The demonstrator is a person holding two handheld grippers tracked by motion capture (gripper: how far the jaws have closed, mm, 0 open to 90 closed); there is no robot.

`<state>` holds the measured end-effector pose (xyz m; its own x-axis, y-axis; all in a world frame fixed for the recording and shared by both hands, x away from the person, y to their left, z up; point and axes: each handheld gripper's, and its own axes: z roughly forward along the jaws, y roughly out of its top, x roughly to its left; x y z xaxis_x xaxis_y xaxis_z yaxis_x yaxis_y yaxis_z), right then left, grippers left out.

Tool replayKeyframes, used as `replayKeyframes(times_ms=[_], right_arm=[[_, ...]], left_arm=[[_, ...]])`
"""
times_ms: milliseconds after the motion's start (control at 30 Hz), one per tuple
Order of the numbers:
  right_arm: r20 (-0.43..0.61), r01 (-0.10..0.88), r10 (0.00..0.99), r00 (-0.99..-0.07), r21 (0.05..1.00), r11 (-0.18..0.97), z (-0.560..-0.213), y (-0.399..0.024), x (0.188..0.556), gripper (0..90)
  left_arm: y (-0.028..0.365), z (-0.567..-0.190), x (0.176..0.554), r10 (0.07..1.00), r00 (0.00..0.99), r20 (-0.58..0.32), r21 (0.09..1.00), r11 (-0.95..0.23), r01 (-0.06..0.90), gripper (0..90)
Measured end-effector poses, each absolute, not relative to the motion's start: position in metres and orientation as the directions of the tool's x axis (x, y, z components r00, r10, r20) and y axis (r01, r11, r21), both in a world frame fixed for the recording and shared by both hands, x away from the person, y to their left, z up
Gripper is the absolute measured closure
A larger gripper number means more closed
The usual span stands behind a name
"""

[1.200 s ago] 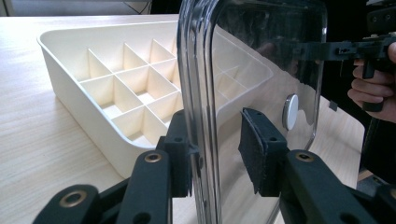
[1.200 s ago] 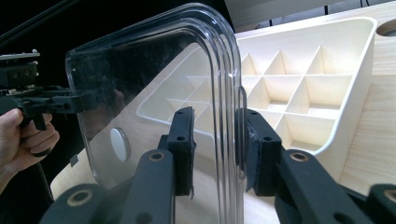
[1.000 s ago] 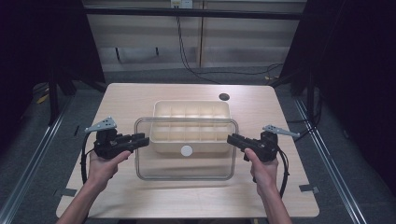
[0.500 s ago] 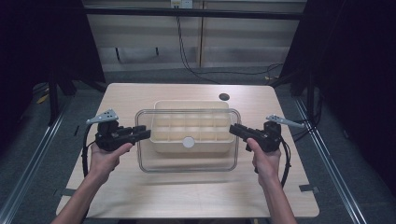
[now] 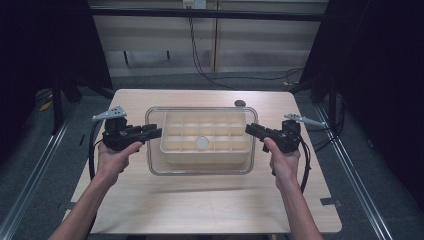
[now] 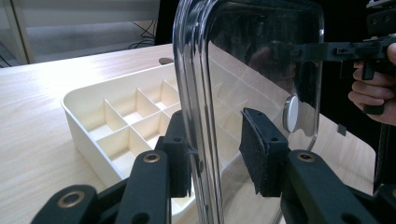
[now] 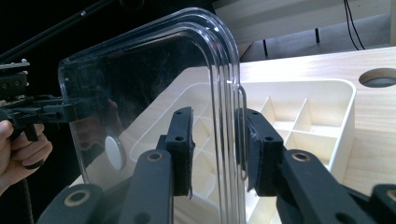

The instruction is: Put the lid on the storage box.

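high view: clear lid point(image 5: 200, 167) hangs level over the cream divided tray point(image 5: 205, 137), held at both short ends, above mid-table point(image 5: 210, 210).

left to right:
- left gripper point(image 5: 156, 133) has its jaws narrow, clamped on the lid's left rim. left gripper view shows the rim edge-on between the pads point(image 6: 180, 154); one pad is flat on the rim, while the other looks a shade off the clear face, so bite is thin.
- lid looks like rigid transparent plastic, light, thin-walled, glossy, so likely slippery under the pads. stepped rim is the only stiff part; take hold there, mid short edge, both sides opposed. the flat panel would flex or skid. one small round white knob point(image 5: 202, 143) sits centre; too small for these jaws i'd say.
- tray below looks stiff moulded plastic, light, resting on the table, far edge near the round table hole point(image 5: 240, 103).
- right gripper point(image 5: 248, 129) has jaws narrow, pinching the right rim; right gripper view shows both pads on the stepped lip.

counts: 1 lid, 1 knob, 1 tray, 2 grippers, 1 table hole. tray cells look like 4 x 3, partly hidden by glare.
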<state>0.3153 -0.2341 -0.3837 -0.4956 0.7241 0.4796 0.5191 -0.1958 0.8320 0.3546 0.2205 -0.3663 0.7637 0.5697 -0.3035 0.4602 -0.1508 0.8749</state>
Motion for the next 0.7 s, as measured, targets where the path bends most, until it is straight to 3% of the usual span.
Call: replayKeyframes(times_ms=[700], right_arm=[[0.474,0.511,0.739,-0.479,0.835,-0.205,-0.371,-0.232,0.348,66.6]], left_arm=[[0.219,-0.358,0.391,0.586,0.746,-0.316,0.864,-0.147,0.482,63.7]])
